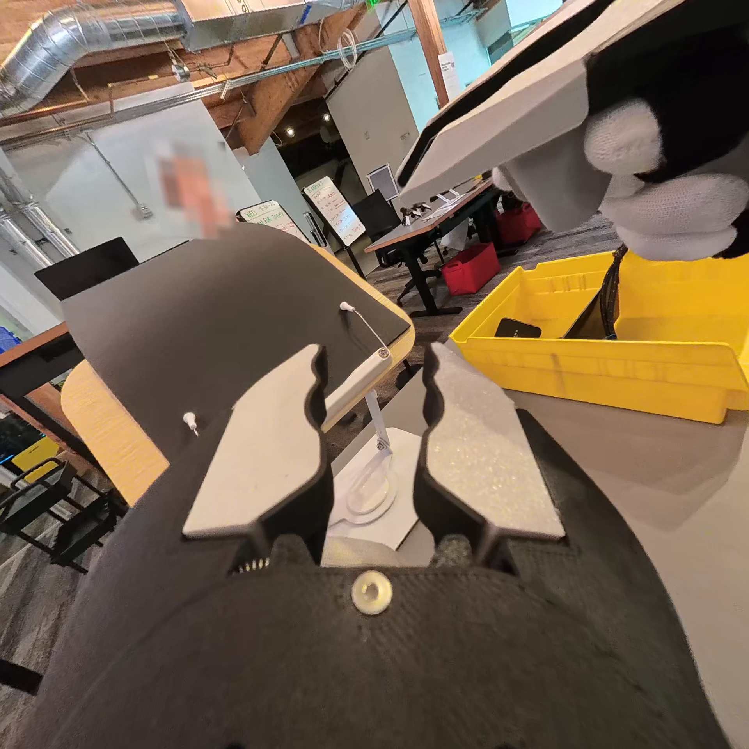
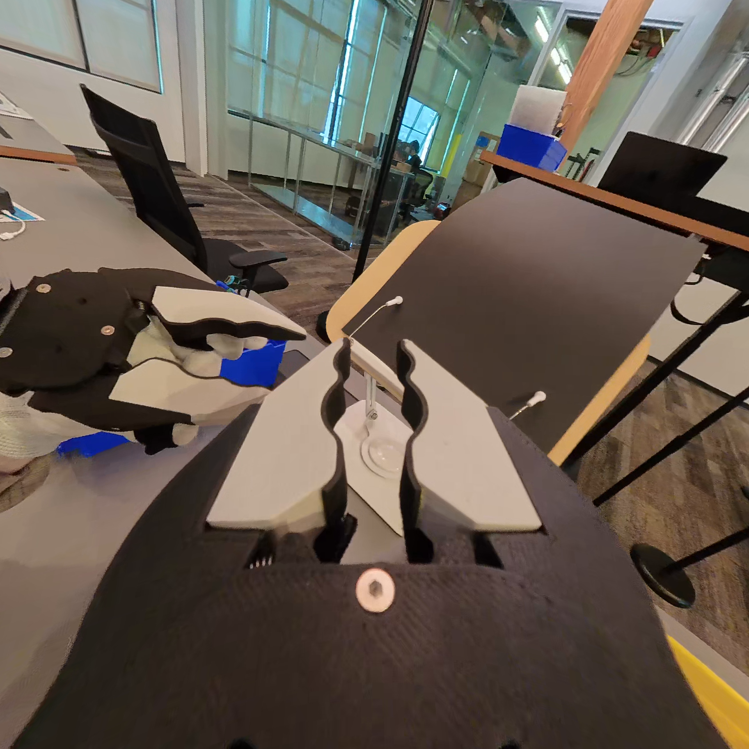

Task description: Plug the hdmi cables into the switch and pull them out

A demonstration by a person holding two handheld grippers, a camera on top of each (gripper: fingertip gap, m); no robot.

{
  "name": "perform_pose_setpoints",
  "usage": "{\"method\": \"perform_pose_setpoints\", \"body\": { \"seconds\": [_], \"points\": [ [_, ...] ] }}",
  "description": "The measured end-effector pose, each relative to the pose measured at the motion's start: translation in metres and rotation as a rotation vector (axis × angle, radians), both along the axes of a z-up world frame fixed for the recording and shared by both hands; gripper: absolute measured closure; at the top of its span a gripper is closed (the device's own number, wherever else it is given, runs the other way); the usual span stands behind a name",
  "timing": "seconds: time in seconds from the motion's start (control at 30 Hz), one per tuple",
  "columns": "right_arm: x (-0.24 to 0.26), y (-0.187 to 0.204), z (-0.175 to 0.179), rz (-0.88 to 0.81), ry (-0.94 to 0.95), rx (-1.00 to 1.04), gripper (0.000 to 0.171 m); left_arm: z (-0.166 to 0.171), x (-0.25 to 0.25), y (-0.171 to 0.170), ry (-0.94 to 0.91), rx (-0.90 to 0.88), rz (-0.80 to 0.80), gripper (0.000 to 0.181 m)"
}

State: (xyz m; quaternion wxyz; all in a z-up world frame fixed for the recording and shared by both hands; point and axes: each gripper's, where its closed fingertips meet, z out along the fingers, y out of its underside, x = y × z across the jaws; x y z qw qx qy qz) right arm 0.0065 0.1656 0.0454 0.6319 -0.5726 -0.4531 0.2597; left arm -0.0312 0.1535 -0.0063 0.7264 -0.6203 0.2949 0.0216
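In the left wrist view a small black box point(image 1: 518, 327), which may be the switch, lies in a yellow bin point(image 1: 600, 373) at the right. Black braided cables point(image 1: 611, 292) hang into the bin beside a black divider. My left gripper point(image 1: 375, 356) is open and empty, above the grey table and left of the bin. My right gripper point(image 2: 375, 348) is open and empty too. In the left wrist view it point(image 1: 409, 178) is held high above the bin by a white-gloved hand point(image 1: 668, 210). The left gripper also shows at the left of the right wrist view point(image 2: 283, 364).
A black board point(image 2: 527, 304) leans on a white stand with a suction-cup base point(image 2: 381, 446), straight ahead of both grippers. A blue bin point(image 2: 255, 364) sits behind the left gripper. The grey table point(image 2: 81, 547) ends at the right, with an office chair point(image 2: 162, 194) and desks beyond. Across from one pair of fingers to the other is roughly 7 centimetres.
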Motion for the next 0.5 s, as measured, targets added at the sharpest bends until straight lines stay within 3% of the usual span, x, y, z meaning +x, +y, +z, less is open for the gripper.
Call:
{"method": "perform_pose_setpoints", "body": {
  "seconds": [0.2, 0.5],
  "points": [
    [0.011, 0.005, 0.001, -0.069, -0.044, 0.055, 0.151, -0.002, 0.004, -0.002, 0.086, 0.0, 0.027, 0.134],
    [0.004, 0.01, -0.011, -0.072, -0.086, 0.05, 0.151, 0.002, -0.008, -0.001, 0.054, 0.01, 0.034, 0.148]
  ]
}}
